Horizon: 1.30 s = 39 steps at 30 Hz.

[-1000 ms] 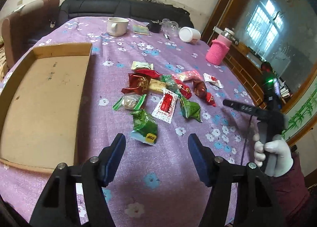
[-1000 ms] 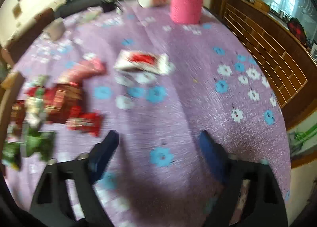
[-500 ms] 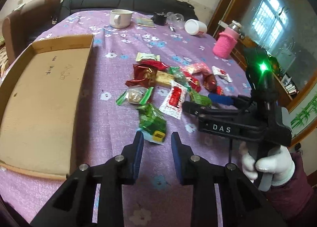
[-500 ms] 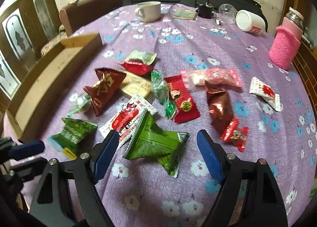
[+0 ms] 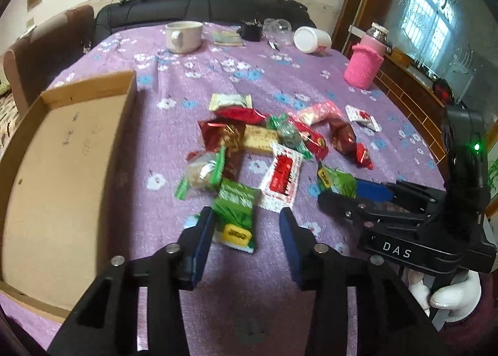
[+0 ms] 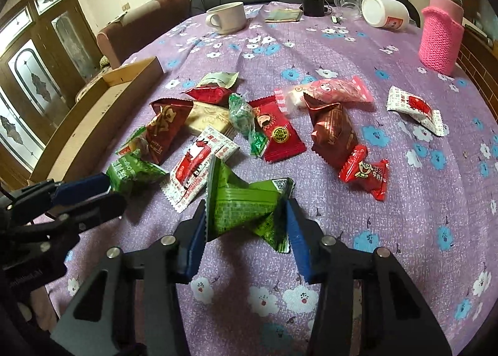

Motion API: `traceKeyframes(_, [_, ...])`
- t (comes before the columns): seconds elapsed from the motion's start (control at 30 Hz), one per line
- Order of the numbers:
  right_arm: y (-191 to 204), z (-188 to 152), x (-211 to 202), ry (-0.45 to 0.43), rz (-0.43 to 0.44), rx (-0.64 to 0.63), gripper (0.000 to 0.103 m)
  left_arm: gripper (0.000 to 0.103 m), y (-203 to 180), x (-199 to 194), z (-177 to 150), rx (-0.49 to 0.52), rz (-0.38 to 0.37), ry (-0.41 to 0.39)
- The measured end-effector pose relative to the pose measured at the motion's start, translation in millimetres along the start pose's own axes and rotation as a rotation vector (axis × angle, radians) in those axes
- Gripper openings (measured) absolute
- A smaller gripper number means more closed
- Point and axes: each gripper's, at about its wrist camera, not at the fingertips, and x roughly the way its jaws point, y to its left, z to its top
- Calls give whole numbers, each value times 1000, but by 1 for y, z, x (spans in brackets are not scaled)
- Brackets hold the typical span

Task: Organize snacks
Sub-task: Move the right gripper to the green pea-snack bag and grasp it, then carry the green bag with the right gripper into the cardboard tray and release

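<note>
Both grippers have come down onto the snack heap on the purple flowered desk [image 5: 193,54]: the right gripper [image 6: 246,228], jaws just closing, brackets a green pyramid-shaped foil packet [image 6: 239,203], pads seemingly touching, while the left gripper [image 5: 246,231], jaws reopened, straddles a flat green packet [image 5: 236,216] unclenched, so the shallow cardboard tray [image 5: 56,175] awaits both.

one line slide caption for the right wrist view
Right gripper closing around a green pyramid-shaped snack packet on the purple floral tablecloth.

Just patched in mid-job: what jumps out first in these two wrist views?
A bright heap of snack packets lies mid-table on the purple flowered cloth, with an empty cardboard tray to its left. The right gripper, its jaws just closing, brackets a green pyramid packet; the left gripper, jaws just reopened, straddles a green flat packet. A pink knitted bottle sleeve stands far right.
</note>
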Motion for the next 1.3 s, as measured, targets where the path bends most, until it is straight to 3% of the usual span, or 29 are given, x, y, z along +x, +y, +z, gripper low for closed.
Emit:
traceKeyframes(0.13, [1,-2,-1,-14,2,-4,50,51,9,0,3,-6,15,-4])
traceKeyframes(0.3, [0,-3,-1,-20,10,1,51,51,-2,21,7,69,35,36])
traceKeyframes(0.4, [0,-2,-2,-23,13,4,51,32,-6,34,4,80,49,71])
traceKeyframes(0.47, [-1,-3,-2,-26,15,7,51,31,-1,32,2,37,18,54])
traceKeyframes(0.57, [-3,-3,-3,-31,24,19,50,29,12,16,0,-60,-50,29])
traceKeyframes(0.67, [-10,-4,-5,-39,59,57,49,29,20,-17,-7,-97,-63,-22])
traceKeyframes(0.83, [-13,-5,-6,-45,71,78,48,29,38,-72,-16,-113,-9,-121])
traceKeyframes(0.97, [-14,-5,-5,-46,78,87,48,29,56,-90,-17,-126,80,-172])
traceKeyframes(1.3, [-21,-7,-8,-61,71,119,48,29,94,-116,-19,-213,132,-236])
